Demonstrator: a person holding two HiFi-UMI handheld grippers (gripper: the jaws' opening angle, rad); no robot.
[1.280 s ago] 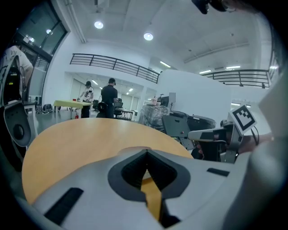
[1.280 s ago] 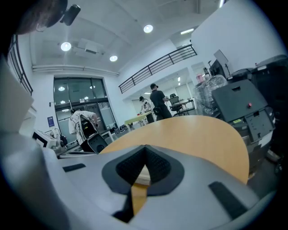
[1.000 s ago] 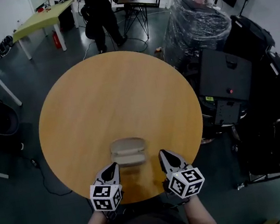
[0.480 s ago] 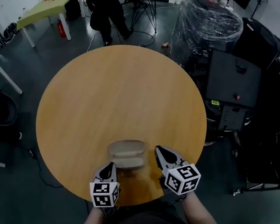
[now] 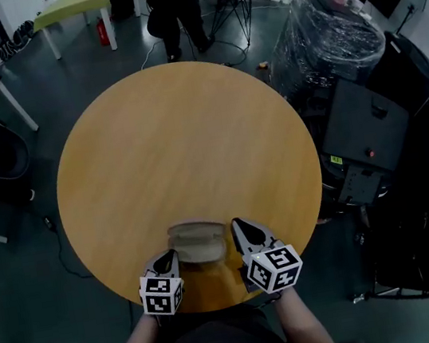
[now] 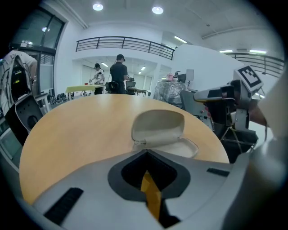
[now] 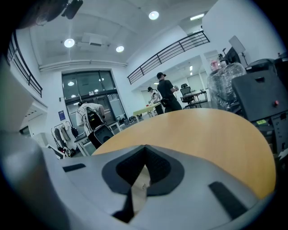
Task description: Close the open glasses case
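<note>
The beige glasses case (image 5: 197,243) lies open near the front edge of the round wooden table (image 5: 177,140), lid standing up, right between the two grippers. The left gripper (image 5: 169,257) sits just beside its left end, jaws pressed together, empty. The right gripper (image 5: 237,228) crowds the right end, jaws likewise closed on nothing.

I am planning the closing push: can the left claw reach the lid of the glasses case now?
Probably yes: the lid stands raised just ahead of the left claw, and nothing lies between them.
</note>
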